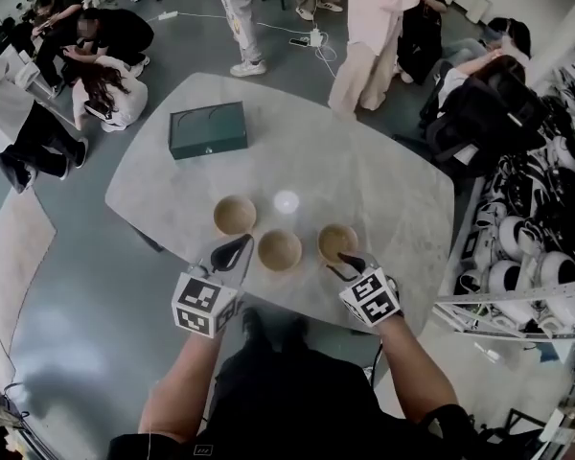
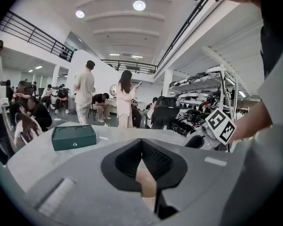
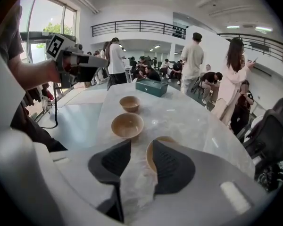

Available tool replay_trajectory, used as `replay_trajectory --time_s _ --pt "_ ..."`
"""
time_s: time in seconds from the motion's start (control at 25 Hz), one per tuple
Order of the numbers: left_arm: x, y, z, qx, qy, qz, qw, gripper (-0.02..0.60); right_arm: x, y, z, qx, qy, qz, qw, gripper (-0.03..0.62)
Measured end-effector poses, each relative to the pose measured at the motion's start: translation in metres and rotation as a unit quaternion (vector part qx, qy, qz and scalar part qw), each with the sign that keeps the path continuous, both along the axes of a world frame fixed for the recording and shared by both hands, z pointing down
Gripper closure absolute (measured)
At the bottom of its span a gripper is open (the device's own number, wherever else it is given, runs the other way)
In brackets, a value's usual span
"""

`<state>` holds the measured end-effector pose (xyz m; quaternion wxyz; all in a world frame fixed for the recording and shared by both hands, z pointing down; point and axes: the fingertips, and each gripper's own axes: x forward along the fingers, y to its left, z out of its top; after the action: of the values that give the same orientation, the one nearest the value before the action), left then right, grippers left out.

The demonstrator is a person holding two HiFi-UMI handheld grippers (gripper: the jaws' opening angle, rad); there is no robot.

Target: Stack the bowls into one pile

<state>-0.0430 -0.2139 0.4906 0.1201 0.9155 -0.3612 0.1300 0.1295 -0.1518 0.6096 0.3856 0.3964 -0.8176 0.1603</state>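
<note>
Three tan bowls stand in a row on the pale marble table (image 1: 364, 180): the left bowl (image 1: 235, 215), the middle bowl (image 1: 279, 250) and the right bowl (image 1: 337, 241). My right gripper (image 1: 348, 259) is open and tilted down over the right bowl's near rim. In the right gripper view that rim (image 3: 150, 150) stands between the two fingers of my right gripper (image 3: 140, 145), with one finger over the bowl's inside and the other outside. My left gripper (image 1: 241, 246) is shut and empty, just left of the middle bowl. Its jaws (image 2: 141, 142) meet with nothing in them.
A dark green box (image 1: 207, 129) lies at the table's far left. Beyond the table, people sit on the floor and stand. Shelves of white gear (image 1: 527, 247) line the right side. The table's near edge runs just below the bowls.
</note>
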Motion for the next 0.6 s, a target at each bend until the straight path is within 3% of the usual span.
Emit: replay_trajectory --time_s 0.16,0.6 --pt "-0.003 -0.003 0.015 -0.011 0.001 0.004 0.9999 0.571 -0.002 0.0 0.028 -0.04 0.032 -0.009 0.999 0.429" --pt "-0.004 -0.005 0.043 -0.036 0.012 -0.011 0.9992 0.571 0.01 -0.011 0.072 -0.074 0.084 -0.03 0.993 0.427"
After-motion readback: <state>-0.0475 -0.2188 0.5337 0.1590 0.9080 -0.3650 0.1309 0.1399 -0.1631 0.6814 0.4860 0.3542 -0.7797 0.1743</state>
